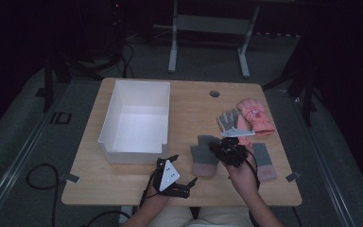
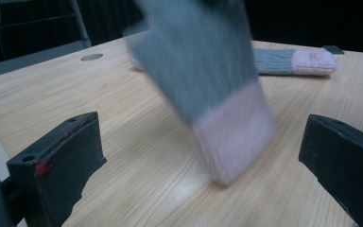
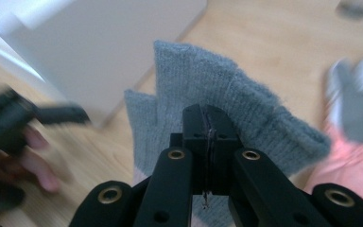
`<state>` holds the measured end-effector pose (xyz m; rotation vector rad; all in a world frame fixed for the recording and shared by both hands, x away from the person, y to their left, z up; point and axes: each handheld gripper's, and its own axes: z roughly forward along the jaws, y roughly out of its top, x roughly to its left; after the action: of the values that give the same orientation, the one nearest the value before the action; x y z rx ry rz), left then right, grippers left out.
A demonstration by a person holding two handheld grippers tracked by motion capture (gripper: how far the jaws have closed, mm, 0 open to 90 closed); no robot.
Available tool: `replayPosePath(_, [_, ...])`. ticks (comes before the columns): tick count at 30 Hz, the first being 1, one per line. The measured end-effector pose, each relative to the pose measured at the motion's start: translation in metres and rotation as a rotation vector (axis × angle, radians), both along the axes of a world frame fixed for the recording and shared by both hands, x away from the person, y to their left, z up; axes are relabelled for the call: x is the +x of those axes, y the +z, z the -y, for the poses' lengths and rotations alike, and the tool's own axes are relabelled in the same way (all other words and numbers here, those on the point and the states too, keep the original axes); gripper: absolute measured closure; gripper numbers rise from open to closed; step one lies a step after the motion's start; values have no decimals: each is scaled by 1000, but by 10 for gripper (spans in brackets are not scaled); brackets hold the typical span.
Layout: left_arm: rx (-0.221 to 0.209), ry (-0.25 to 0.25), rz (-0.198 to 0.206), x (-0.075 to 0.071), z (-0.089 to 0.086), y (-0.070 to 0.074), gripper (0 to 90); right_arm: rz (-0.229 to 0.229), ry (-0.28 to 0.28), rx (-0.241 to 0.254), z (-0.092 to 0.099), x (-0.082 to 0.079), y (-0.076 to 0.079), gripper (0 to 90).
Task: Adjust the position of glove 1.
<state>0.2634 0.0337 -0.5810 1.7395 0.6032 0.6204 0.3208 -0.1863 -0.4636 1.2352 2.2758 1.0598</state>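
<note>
A white box (image 1: 137, 120) stands open on the bench (image 1: 90, 182), up and left of the right hand-held gripper. Beyond that hand-held gripper lie a pink glove (image 1: 256, 115) and a grey-palmed one (image 1: 229, 121), touching. A second grey knit glove (image 1: 263, 161) lies just right of it.

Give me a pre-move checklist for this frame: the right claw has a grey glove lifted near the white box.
1. Right claw shut on grey glove: ok, jaws pinch the knit.
2. Glove clear of table: cannot tell; its pink cuff hangs at or just above the wood.
3. White box open and free to receive: ok.
4. Left claw open, out of the glove's path: ok, nothing between its jaws.
5. Other gloves apart from the held one: ok, second grey glove lies flat behind.
</note>
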Motion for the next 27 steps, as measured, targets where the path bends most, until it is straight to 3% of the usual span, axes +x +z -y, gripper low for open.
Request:
replayPosePath(1, [0, 0, 0, 0, 0, 0, 3, 0, 0, 0, 0, 0, 0, 888])
replayPosePath(2, [3, 1, 0, 0, 0, 0, 3, -37, 11, -27, -2, 10, -24, 888])
replayPosePath(6, [0, -1, -2, 0, 0, 0, 3, -68, 10, -62, -6, 25, -50, 888])
replayPosePath(16, [1, -3, 1, 0, 0, 0, 3, -105, -14, -112, -11, 46, -90, 870])
replayPosePath(22, [2, -5, 0, 0, 0, 0, 3, -100, -13, -112, -10, 48, -90, 827])
replayPosePath(24, [1, -6, -3, 0, 0, 0, 3, -77, -7, -115, -8, 45, -80, 741])
replayPosePath(27, [-2, -5, -1, 0, 0, 0, 3, -48, -5, -100, -1, 41, -67, 700])
